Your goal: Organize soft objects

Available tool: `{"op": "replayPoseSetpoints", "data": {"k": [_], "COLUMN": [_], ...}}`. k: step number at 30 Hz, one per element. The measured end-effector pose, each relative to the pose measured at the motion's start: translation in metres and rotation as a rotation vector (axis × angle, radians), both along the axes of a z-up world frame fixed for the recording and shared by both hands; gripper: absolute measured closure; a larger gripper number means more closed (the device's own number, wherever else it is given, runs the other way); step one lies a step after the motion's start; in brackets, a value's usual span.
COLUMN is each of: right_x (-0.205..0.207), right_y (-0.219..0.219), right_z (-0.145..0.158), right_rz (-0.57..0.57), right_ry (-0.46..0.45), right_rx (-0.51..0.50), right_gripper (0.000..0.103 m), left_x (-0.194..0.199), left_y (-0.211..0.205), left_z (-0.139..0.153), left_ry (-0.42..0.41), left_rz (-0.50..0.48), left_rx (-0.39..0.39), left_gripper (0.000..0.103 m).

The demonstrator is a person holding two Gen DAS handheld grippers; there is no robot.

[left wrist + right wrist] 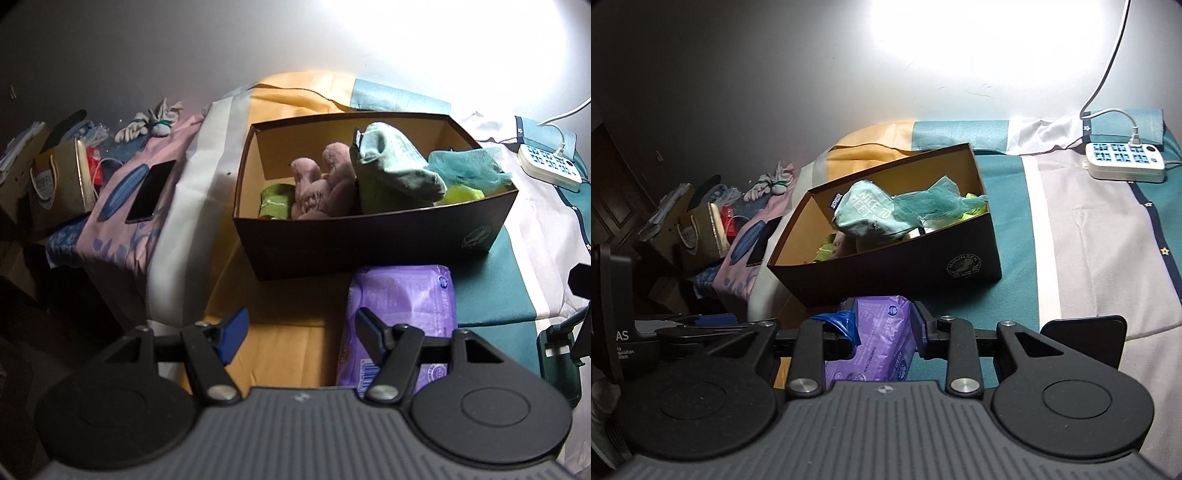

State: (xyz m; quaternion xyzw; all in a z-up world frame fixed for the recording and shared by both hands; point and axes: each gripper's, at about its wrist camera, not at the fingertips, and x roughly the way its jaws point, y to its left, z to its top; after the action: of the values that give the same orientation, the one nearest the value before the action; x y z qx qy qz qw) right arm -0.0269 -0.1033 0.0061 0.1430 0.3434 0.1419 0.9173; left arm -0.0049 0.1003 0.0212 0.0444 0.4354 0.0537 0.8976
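A dark cardboard box (pixel 369 240) stands open on the bed. It holds a pink plush toy (pixel 321 188), a mint sock (pixel 391 173), teal mesh (pixel 469 166) and green cloth (pixel 275 201). In front of the box lies a purple soft pack (pixel 399 314). My left gripper (pixel 301 332) hovers open just left of that pack, nothing between its blue pads. In the right wrist view my right gripper (pixel 882 326) is shut on the near end of the purple pack (pixel 879 354), just short of the box (pixel 886 273).
A white power strip (pixel 1124 162) with a cable lies at the far right of the bed. Left of the box are a black phone (pixel 151 192) on pink cloth, a paper bag (pixel 62 184) and a tied white bundle (pixel 147 123). The wall is close behind.
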Motion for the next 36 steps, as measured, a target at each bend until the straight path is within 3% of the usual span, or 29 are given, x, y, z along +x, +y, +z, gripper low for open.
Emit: {"op": "replayPoseSetpoints", "data": {"k": [8, 20, 31, 36], "right_x": [0.001, 0.012, 0.017, 0.02], "right_y": [0.016, 0.046, 0.059, 0.068], "right_z": [0.007, 0.001, -0.003, -0.005], "right_rz": [-0.119, -0.185, -0.221, -0.203], "right_ry": [0.048, 0.085, 0.121, 0.134], "right_rx": [-0.07, -0.2, -0.166, -0.213], "right_gripper": [0.088, 0.086, 0.084, 0.083], "left_x": [0.013, 0.031, 0.039, 0.041], "left_y": [0.006, 0.02, 0.03, 0.03], "left_z": [0.004, -0.01, -0.019, -0.021], "left_ry": [-0.011, 0.014, 0.041, 0.05], "left_rz": [-0.038, -0.065, -0.083, -0.099], "left_rx": [0.006, 0.018, 0.009, -0.003], "left_gripper": [0.036, 0.035, 0.035, 0.035]}}
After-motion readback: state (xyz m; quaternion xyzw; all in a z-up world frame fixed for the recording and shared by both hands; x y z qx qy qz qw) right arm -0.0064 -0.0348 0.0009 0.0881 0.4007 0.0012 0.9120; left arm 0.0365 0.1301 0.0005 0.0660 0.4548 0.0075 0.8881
